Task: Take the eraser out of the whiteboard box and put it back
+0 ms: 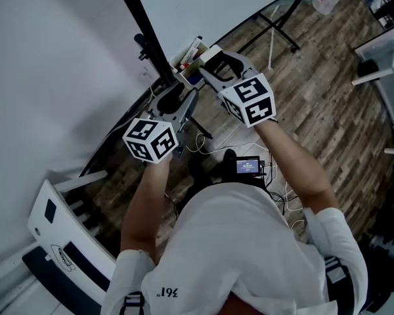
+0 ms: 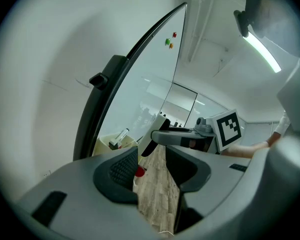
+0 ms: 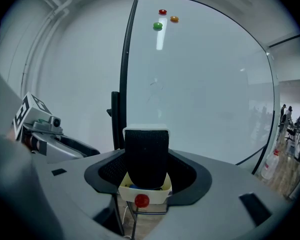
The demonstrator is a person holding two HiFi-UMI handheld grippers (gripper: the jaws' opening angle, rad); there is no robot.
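Eraser (image 3: 146,149) gripped at the box (image 3: 157,194) on the whiteboard (image 3: 200,84)

The whiteboard is faced by both grippers, and the box is seen by its black left edge. The left gripper (image 2: 152,169) is held nearby with its fingers apart, and only the wooden floor (image 2: 157,199) is seen between them. The right gripper (image 3: 147,171) is closed on the eraser, which is clamped upright between its fingers. The eraser's lower end is seen just at the box's open top. Whether it touches the box cannot be told. A small red knob (image 3: 141,200) is seen on the box's front.
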